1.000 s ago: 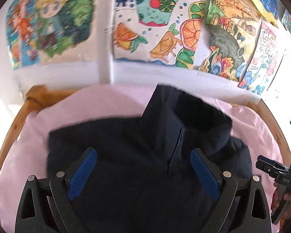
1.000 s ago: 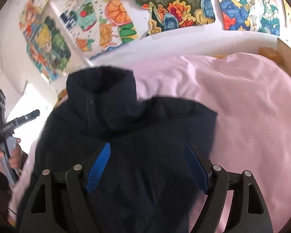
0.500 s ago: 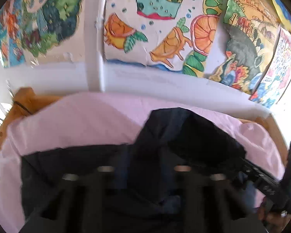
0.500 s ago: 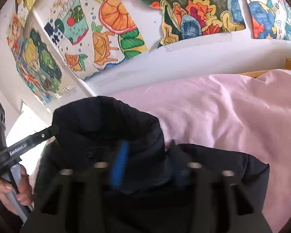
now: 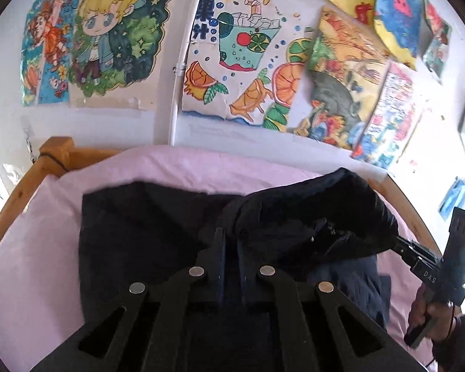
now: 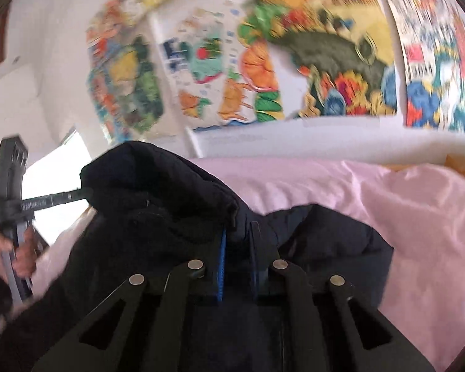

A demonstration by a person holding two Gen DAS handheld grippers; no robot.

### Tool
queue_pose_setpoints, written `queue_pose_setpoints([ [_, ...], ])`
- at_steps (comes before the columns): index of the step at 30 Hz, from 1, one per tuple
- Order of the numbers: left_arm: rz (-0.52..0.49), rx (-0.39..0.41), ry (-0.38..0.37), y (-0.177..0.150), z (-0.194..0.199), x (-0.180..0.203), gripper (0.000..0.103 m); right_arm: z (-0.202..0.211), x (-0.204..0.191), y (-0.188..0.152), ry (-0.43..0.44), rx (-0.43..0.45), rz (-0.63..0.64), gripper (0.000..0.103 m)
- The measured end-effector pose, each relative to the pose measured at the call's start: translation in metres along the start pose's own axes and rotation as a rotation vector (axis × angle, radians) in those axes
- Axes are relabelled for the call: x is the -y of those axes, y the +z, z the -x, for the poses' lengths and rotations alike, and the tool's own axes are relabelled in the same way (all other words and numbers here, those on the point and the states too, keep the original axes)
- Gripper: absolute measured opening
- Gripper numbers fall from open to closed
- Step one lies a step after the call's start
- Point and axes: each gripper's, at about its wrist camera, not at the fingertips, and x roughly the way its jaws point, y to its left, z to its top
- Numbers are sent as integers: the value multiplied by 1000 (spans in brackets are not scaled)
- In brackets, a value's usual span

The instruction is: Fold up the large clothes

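Observation:
A dark navy padded jacket [image 5: 139, 232] lies on a pink sheet [image 5: 46, 217]. In the left wrist view my left gripper [image 5: 231, 235] is shut on a pinch of the jacket's fabric beside the raised collar [image 5: 341, 204]. In the right wrist view my right gripper [image 6: 238, 232] has jacket [image 6: 158, 192] fabric between its blue pads [image 6: 222, 263], and its jaws are closing on it. The collar end is bunched up off the sheet between the two grippers. Each view shows the other gripper's body and the hand [image 5: 424, 310] holding it at the frame's side.
A wooden bed frame [image 5: 18, 195] rims the pink sheet [image 6: 387, 217]. Behind the bed is a white wall covered with colourful drawings [image 5: 232, 55]. Bare sheet lies to the left in the left wrist view and to the right in the right wrist view.
Both grippers went from wide open over the flat jacket to closed on its fabric. The collar end has risen off the sheet and bunched up.

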Motion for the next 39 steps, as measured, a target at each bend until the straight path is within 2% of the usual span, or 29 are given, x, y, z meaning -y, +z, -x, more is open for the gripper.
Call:
queue_pose_setpoints([
  [4,-15,-39,11,-32,12,-3,6,24,-18,-27,-37,0,152,11],
  [7,-13,-79,33,-50,-1,-10,6,23,-26,-50,-87,-27,264,10],
  [10,19,-119,43,-61,-20,-20,6,13,-24,-69,-123,-56,306,10],
  [15,-29,-174,89,-82,-49,-23,6,-8,-23,-92,-149,-91,318,11],
  [19,-40,-155,76,-83,-49,-26,6,16,-18,-85,-89,-81,288,12],
  [21,-38,-145,67,-84,-47,-27,6,34,-18,-81,-53,-51,279,14],
  [23,-37,-139,60,-86,-47,-29,6,58,-20,-70,-22,16,285,19],
  [27,-28,-134,50,-87,-48,-31,6,49,-31,-39,-17,69,240,21],
  [29,-37,-130,45,-86,-46,-30,6,17,-39,-30,-2,-6,212,21],
  [32,-25,-116,2,-84,-36,-34,10,-33,-46,-44,2,-141,207,20],
  [34,23,-89,-43,-85,-17,-43,9,-49,-49,-63,-23,-165,229,19],
  [36,55,-64,-76,-85,1,-50,9,-51,-48,-74,-22,-148,223,20],
  [39,78,31,-113,-81,32,-55,11,-50,-44,-80,-4,-147,186,20],
])
